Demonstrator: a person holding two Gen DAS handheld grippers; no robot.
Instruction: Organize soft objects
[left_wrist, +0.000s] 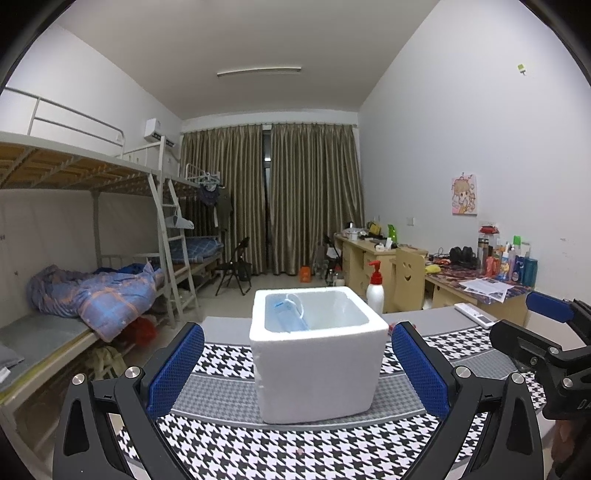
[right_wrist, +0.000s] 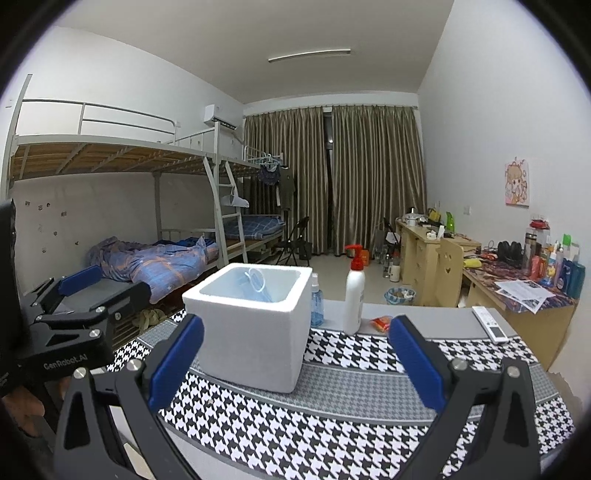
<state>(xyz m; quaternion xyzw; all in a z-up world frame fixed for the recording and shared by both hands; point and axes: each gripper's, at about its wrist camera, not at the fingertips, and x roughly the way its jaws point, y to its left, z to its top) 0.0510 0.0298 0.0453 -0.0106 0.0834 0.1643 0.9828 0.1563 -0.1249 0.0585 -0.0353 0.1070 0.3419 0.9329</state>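
A white foam box (left_wrist: 317, 362) stands on the houndstooth cloth (left_wrist: 229, 443) of the table. A blue face mask (left_wrist: 286, 315) with white ear loops lies inside it against the left wall. My left gripper (left_wrist: 297, 365) is open and empty, its blue pads on either side of the box and a little in front of it. In the right wrist view the box (right_wrist: 251, 325) sits left of centre with the mask (right_wrist: 255, 286) inside. My right gripper (right_wrist: 295, 354) is open and empty, right of the box. Each gripper shows at the edge of the other's view.
Behind the box stand a white pump bottle (right_wrist: 354, 295), a small blue spray bottle (right_wrist: 316, 304) and an orange packet (right_wrist: 382, 323). A white remote (right_wrist: 489, 325) lies at the table's right edge. Bunk beds stand left, cluttered desks right.
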